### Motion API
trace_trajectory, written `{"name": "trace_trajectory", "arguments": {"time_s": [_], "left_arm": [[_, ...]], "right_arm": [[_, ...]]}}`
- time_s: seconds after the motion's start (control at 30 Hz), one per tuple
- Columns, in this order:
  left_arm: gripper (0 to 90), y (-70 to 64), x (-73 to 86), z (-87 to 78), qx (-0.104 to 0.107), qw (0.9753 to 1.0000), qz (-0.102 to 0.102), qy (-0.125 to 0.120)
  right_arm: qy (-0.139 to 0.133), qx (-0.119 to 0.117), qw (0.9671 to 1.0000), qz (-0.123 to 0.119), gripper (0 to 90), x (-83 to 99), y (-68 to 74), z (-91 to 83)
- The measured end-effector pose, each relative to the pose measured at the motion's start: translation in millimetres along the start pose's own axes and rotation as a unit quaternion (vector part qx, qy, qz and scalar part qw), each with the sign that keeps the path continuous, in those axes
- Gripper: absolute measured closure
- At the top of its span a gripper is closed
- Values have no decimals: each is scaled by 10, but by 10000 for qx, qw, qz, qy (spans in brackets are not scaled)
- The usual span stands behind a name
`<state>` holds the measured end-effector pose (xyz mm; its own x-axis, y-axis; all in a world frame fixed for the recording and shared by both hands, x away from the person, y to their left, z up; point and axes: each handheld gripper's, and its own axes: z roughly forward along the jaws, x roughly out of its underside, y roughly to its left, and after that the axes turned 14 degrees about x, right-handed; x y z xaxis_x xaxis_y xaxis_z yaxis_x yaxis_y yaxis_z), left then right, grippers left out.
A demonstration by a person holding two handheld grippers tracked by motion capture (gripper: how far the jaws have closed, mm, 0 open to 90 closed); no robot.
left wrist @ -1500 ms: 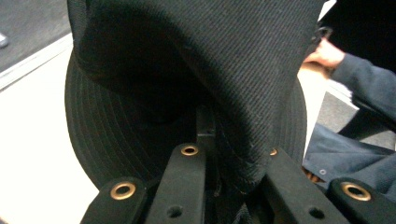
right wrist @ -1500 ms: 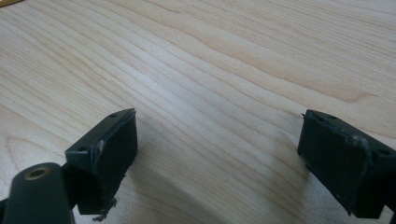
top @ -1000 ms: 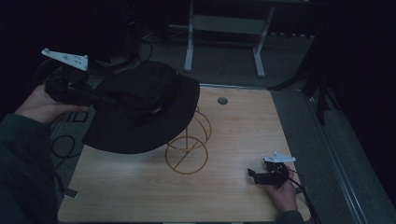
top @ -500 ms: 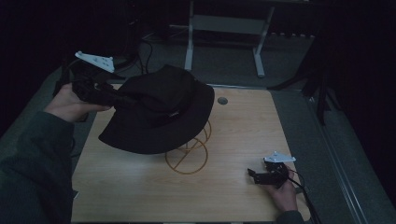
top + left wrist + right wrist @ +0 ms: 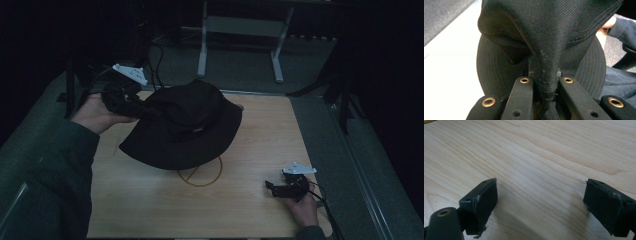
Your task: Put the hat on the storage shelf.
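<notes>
Right now my left gripper [image 5: 142, 107] has its jaws pinched tight on a fold of brim of the black bucket hat [image 5: 185, 127]; in the left gripper view the twilled cloth [image 5: 549, 47] is squeezed between the two black jaws and rises above them, with the stitched underside of the brim spread behind. From the high view the hat hangs over the far left part of the wooden table [image 5: 260, 150], its crown up and tilted, its brim drooping toward me. Under its near edge I see a gold wire stand [image 5: 202, 172], a ring lying on the tabletop with a thin wire crossing it; the hat hides the rest of the stand, so I cannot tell whether cloth and wire touch. A small patch or tag sits on the side of the crown [image 5: 199, 131], too small and dark for me to read. My right gripper [image 5: 281, 189] rests low at the near right corner, well apart from the hat, with its jaws spread wide and holding nothing; the right gripper view shows bare pale wood grain [image 5: 544, 157] between them. Beyond the far table edge stands a grey metal frame [image 5: 240, 30] on the dark floor, and cables [image 5: 157, 55] trail down near my left hand [image 5: 97, 112].
</notes>
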<state>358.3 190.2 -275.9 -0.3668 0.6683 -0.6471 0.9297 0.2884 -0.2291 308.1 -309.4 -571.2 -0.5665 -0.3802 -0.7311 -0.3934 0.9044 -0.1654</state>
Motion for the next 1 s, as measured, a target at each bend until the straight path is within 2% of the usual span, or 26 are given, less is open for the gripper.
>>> {"name": "trace_trajectory", "arguments": {"time_s": [0.37, 0.67, 0.73, 0.9, 1.0], "left_arm": [[848, 1, -51, 206, -25, 9998, 6, 185], [778, -3, -72, 408, -116, 9980, 34, 614], [760, -3, -82, 448, -131, 9979, 41, 635], [744, 14, -119, 472, -136, 9986, 14, 518], [704, 15, -143, 493, -148, 9989, -13, 440]], "right_arm": [[-2, -1, 10000, 6, 118, 0, 1, 0], [0, -1, 10000, 7, 118, 0, 1, 0], [-1, -2, 10000, 9, 118, 0, 1, 0], [2, -3, 10000, 12, 118, 0, 1, 0], [-2, -1, 10000, 8, 118, 0, 1, 1]]}}
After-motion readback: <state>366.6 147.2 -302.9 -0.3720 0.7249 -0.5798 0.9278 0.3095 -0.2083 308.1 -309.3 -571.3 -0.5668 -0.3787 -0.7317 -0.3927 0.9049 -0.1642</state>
